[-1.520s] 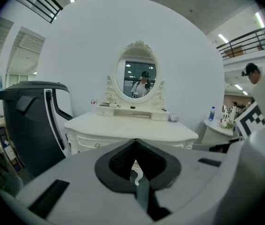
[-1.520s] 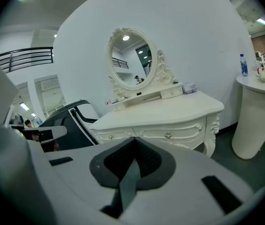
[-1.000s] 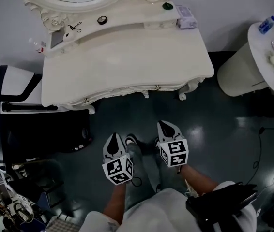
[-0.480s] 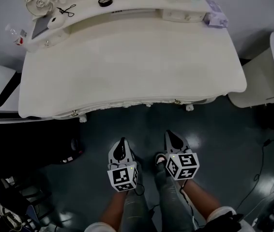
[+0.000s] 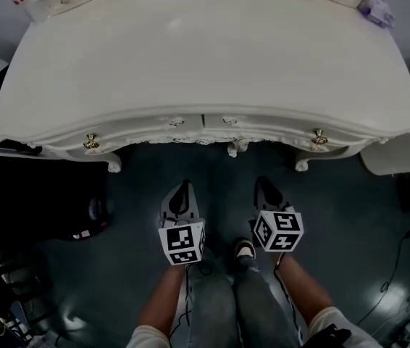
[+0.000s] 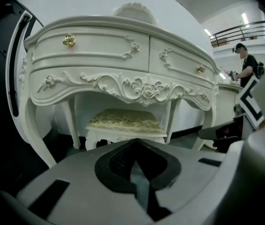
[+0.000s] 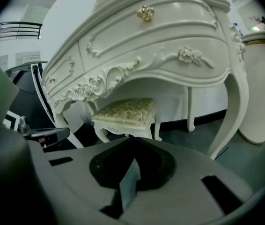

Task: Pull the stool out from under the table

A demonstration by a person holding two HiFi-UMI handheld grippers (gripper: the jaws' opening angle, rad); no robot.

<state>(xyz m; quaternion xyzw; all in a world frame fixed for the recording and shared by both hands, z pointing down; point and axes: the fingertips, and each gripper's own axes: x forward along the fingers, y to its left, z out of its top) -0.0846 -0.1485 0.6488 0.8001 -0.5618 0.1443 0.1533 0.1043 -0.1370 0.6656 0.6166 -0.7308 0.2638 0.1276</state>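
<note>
A white carved dressing table (image 5: 205, 64) fills the top of the head view. The stool is hidden under it there. In both gripper views the white stool with its pale gold patterned cushion (image 6: 125, 121) (image 7: 128, 110) stands under the table, between the curved legs. My left gripper (image 5: 182, 188) and right gripper (image 5: 264, 185) hover side by side above the dark floor, just in front of the table's front edge, pointing at the stool. Both are shut with nothing between the jaws (image 6: 135, 143) (image 7: 133, 140). Neither touches the stool.
Two drawers with gold knobs (image 5: 90, 141) (image 5: 319, 135) line the table front. A black object (image 5: 38, 194) stands on the floor at the left, a white round stand (image 7: 263, 88) at the right. The person's legs and a shoe (image 5: 245, 250) are below the grippers. Another person (image 6: 247, 67) stands far off.
Both grippers have dropped lower and come closer to the table front. The head view has moved in, so the table now fills its top. The jaws stayed shut.
</note>
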